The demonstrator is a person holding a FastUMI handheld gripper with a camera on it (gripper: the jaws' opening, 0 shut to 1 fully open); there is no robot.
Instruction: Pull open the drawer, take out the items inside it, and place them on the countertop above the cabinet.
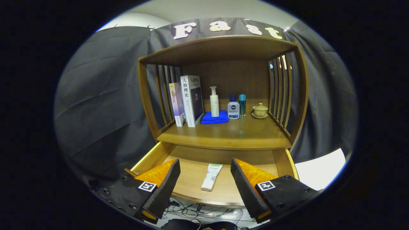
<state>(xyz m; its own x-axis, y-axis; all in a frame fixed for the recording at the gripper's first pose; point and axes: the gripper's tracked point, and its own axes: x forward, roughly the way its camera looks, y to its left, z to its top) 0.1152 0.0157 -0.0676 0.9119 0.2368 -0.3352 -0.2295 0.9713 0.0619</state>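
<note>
Gripper view: gripper [205,179] agape above tube [211,176]

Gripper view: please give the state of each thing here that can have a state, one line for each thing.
Drawer: pulled open.
Tube: lying flat in the drawer, between the fingers, untouched.
Gripper: open, holding nothing.
Books: standing upright on the countertop.
Pump bottle: upright on the blue cloth.
Cup: lidded, on its saucer.

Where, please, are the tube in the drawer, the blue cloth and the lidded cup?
tube [211,177], gripper view, mid-body.
blue cloth [223,118], gripper view, front right part.
lidded cup [260,110], gripper view, cup wall.
</note>
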